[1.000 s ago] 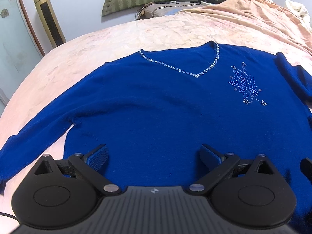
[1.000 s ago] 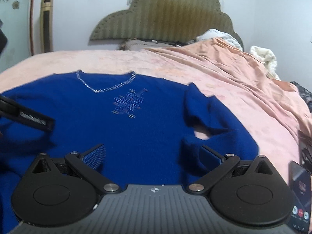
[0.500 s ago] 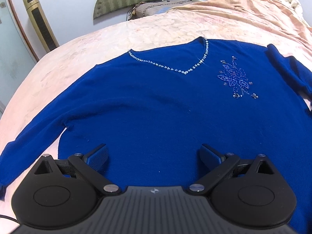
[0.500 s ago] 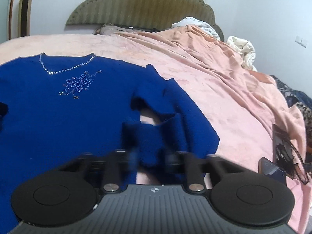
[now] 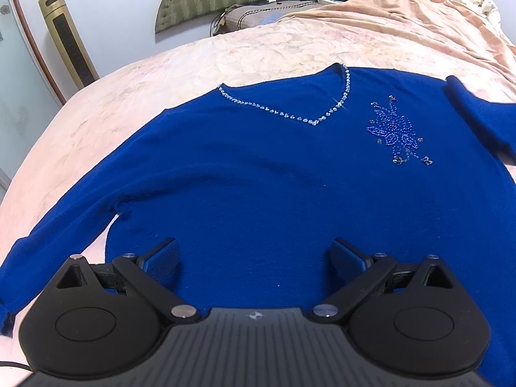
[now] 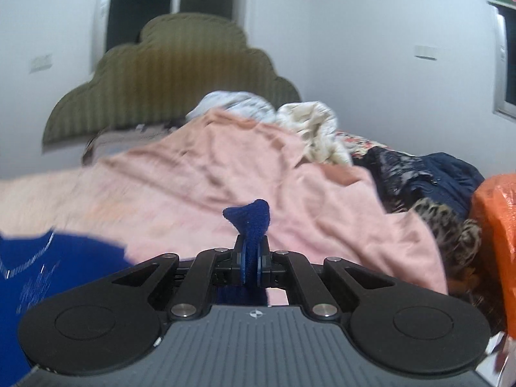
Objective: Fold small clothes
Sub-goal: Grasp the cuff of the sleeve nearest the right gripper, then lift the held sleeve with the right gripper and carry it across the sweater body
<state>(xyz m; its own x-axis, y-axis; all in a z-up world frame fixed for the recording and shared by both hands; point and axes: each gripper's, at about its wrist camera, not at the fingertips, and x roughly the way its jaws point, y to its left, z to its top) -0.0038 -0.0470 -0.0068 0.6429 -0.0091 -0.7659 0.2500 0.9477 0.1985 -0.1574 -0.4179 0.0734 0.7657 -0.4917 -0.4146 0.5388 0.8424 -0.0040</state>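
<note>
A royal-blue sweater [image 5: 258, 174] with a beaded V-neck and a beaded flower lies face up on the pink bedspread [image 5: 161, 74]. One sleeve runs to the lower left; the other sleeve [image 5: 483, 119] leaves the frame at the right. My left gripper [image 5: 254, 254] hovers open over the sweater's lower body with nothing between its fingers. In the right wrist view my right gripper [image 6: 251, 258] is shut on a bunch of the blue sweater fabric [image 6: 253, 217], which pokes up above the pads. The sweater body [image 6: 48, 277] shows blurred at the lower left.
A green padded headboard [image 6: 174, 74] stands at the far end of the bed. A peach blanket [image 6: 258, 174], crumpled clothes [image 6: 419, 174] and an orange bag [image 6: 496, 225] lie to the right. A gold tower fan [image 5: 67, 42] stands by the wall at the left.
My right gripper has shut on the sweater's right sleeve and swung up and to the right with it. The left gripper has stayed open in the same place.
</note>
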